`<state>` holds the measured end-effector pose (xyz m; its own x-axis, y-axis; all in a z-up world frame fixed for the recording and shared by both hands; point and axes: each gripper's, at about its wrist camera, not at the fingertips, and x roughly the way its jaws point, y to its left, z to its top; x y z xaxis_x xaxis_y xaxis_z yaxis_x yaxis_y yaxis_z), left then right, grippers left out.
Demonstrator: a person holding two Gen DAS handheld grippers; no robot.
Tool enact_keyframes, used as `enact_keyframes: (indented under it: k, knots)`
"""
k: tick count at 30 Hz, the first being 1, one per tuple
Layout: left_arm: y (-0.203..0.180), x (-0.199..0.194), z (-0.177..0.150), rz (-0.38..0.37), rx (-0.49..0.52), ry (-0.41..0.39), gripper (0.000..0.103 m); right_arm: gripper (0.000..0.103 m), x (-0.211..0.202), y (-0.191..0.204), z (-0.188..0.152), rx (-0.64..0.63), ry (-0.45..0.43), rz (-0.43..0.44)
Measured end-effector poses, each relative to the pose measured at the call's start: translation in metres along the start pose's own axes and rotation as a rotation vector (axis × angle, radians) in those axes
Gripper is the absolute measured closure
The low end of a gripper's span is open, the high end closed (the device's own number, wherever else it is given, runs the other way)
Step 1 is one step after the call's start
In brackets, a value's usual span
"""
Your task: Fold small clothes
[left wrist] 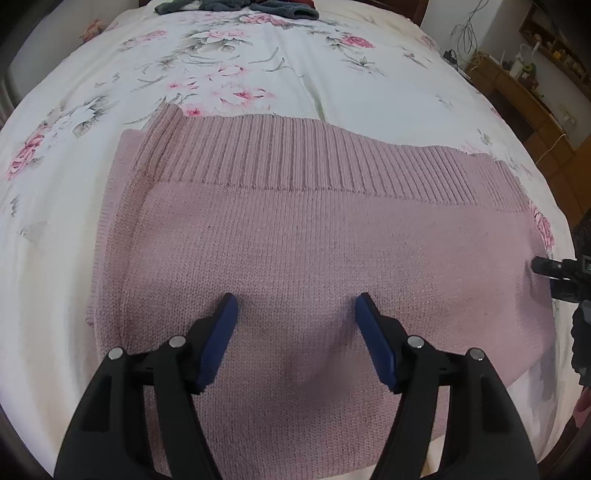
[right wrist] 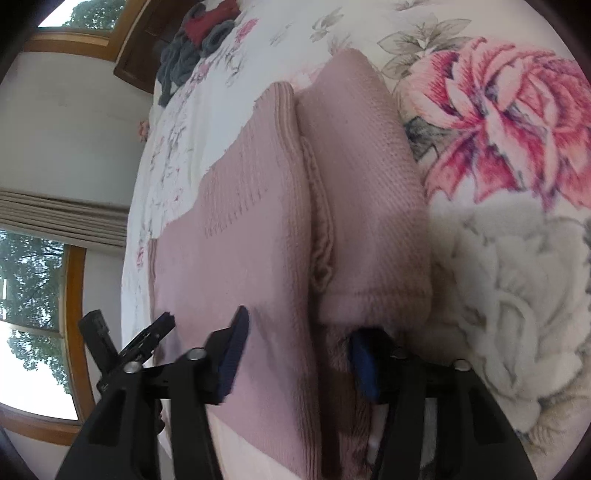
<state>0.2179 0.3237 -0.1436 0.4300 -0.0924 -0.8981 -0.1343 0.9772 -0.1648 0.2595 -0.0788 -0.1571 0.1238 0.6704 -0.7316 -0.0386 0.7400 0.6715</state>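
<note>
1. Left wrist view: one pink knitted sweater [left wrist: 295, 236] lies folded on the bed [left wrist: 332, 74], its ribbed hem [left wrist: 295, 155] turned toward the far edge and a second layer showing along its left side. One heap of dark and red clothes [left wrist: 236, 7] sits at the far edge of the bed.
2. The bed carries a white sheet printed with pink flowers; wooden shelving [left wrist: 532, 92] and cables stand beyond its right edge.
3. The left gripper [left wrist: 295, 310] hovers over the near part of the sweater, its blue pads [left wrist: 221, 332] spread wide with nothing between them. The right gripper [left wrist: 554, 273] reaches the sweater's right edge.
4. Right wrist view: the same single sweater [right wrist: 258, 240] shows as stacked folds, the clothes heap [right wrist: 199, 37] far off by a wood-framed window [right wrist: 74, 332] with trees outside.
5. The right gripper [right wrist: 295, 343] is rolled sideways, its fingers apart and straddling the sweater's edge; one pad [right wrist: 232, 354] lies on top, the other [right wrist: 362, 362] tucked under a fold. Whether they pinch the cloth I cannot tell. The left gripper [right wrist: 122, 347] shows at the left
</note>
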Motion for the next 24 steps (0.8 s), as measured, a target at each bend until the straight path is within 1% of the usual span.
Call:
enact_keyframes:
  k: [1, 2, 3, 4, 6, 10, 14, 16, 20, 24]
  knots:
    - [0.001, 0.000, 0.000, -0.002, -0.001, 0.000, 0.036, 0.063, 0.002, 0.000, 0.001, 0.001, 0.001, -0.006]
    - [0.002, 0.001, -0.001, -0.007, -0.003, 0.000, 0.036, 0.067, 0.003, -0.001, 0.001, 0.003, 0.002, -0.011]
    - [0.003, 0.002, 0.000, -0.010, -0.004, 0.000, 0.036, 0.074, 0.003, -0.002, 0.001, 0.006, 0.003, -0.011]
    - [0.003, 0.003, 0.000, -0.013, -0.005, 0.000, 0.036, 0.079, 0.004, -0.001, 0.001, 0.012, 0.003, -0.007]
    - [0.003, 0.003, -0.001, -0.016, -0.004, 0.001, 0.036, 0.081, 0.002, 0.001, 0.000, 0.014, -0.002, -0.009]
    - [0.003, -0.002, 0.002, -0.026, -0.010, 0.008, 0.036, 0.084, -0.005, 0.014, -0.002, -0.014, -0.020, -0.058]
    - [0.011, -0.019, -0.001, -0.032, -0.014, -0.009, 0.036, 0.084, -0.011, 0.042, -0.003, -0.077, -0.042, -0.111]
    - [0.016, -0.027, -0.002, -0.038, -0.021, -0.019, 0.036, 0.085, -0.013, 0.062, -0.003, -0.118, -0.048, -0.147]
    - [0.027, -0.043, -0.002, -0.048, -0.037, -0.044, 0.036, 0.085, -0.012, 0.098, -0.005, -0.192, -0.051, -0.181]
    - [0.039, -0.058, -0.002, -0.058, -0.054, -0.063, 0.036, 0.085, -0.001, 0.145, -0.007, -0.291, -0.046, -0.224]
